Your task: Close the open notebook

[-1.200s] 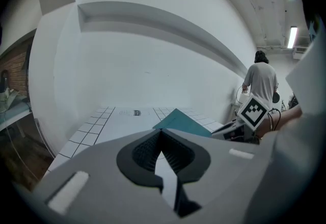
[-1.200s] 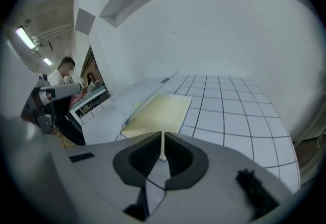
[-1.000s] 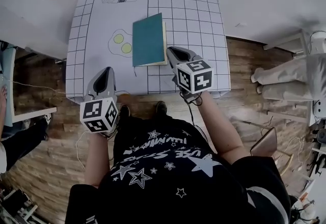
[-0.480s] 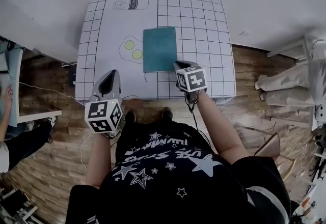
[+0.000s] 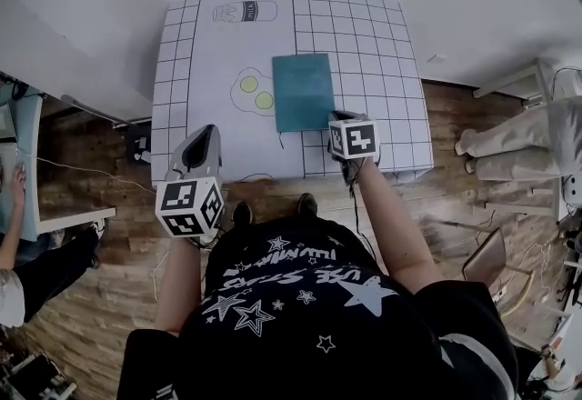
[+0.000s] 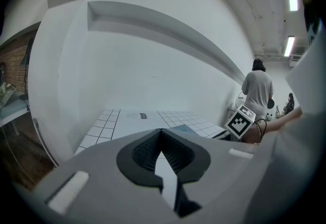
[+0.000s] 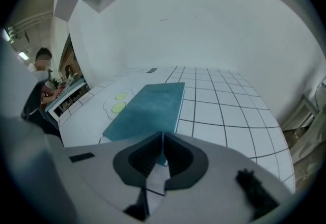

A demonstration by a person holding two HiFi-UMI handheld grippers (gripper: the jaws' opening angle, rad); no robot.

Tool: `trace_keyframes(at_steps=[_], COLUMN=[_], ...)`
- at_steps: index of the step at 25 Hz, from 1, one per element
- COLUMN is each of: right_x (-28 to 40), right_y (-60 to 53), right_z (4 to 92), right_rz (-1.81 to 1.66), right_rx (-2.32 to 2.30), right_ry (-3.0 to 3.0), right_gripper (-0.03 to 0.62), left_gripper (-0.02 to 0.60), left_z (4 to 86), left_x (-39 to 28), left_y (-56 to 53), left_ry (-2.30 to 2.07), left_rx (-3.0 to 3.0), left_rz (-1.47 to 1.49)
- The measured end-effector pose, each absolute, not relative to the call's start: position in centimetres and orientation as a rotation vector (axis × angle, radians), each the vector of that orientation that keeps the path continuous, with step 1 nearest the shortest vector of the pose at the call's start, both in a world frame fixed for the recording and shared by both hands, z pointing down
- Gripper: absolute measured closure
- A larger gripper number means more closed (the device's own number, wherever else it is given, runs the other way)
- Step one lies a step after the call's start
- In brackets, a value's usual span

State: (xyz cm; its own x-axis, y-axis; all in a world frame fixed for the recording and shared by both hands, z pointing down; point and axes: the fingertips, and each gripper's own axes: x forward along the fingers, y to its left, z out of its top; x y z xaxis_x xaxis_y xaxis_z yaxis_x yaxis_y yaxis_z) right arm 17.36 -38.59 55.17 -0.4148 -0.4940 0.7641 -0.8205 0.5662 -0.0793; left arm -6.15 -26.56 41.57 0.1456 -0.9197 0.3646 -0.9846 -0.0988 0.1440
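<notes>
**Head view:** The notebook [image 5: 303, 91] lies shut and flat, teal cover up, on a gridded mat [image 5: 195, 62], a little right of the mat's middle. An egg drawing [image 5: 255, 91] sits just beside its left edge. A bottle drawing [image 5: 244, 11] is printed at the mat's far edge. The right gripper [image 5: 339, 118] points down at the notebook's near right corner, with its cube [image 5: 353, 139] facing up. The left gripper [image 5: 204, 133] is at the mat's near left edge, well apart from the notebook.

**Left gripper view:** The jaws meet at their tips with nothing between them. Beyond them lies the mat. A thin teal sliver of the notebook shows to the right, with the right gripper's cube further right. A person [image 6: 257, 88] stands in the background with their back turned.

**Right gripper view:** The jaws are closed tip to tip and grip nothing. Their tips stand over the notebook's near edge, close to its right corner. Whether they touch the cover cannot be told. Pale page edges run along the notebook's right side under the cover. The egg drawing lies on the mat to its left.
</notes>
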Motion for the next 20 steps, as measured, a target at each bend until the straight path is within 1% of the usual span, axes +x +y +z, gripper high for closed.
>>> trace_keyframes(at_steps=[5,12,20], right_x=[13.8,7.8,5.8], right_y=[-37.0,-32.0,-28.3], right_z=[51.5,47.4,45.5], right_rz=[0.565,0.56,0.56], right_rx=[1.092,1.092,1.18], right_ry=[-2.204,-2.33,-2.328], right_gripper=[0.571,0.571,0.571], left_gripper=[0.574,0.574,0.574], left_z=[41.0,41.5,42.4], left_x=[-8.0,-9.5,-8.2], left_y=[-26.4,-25.6,-25.8], left_ry=[-1.777,-1.635,-1.412], left_rx=[2.15,2.236,2.377], left_rz=[0.237,0.232,0.248])
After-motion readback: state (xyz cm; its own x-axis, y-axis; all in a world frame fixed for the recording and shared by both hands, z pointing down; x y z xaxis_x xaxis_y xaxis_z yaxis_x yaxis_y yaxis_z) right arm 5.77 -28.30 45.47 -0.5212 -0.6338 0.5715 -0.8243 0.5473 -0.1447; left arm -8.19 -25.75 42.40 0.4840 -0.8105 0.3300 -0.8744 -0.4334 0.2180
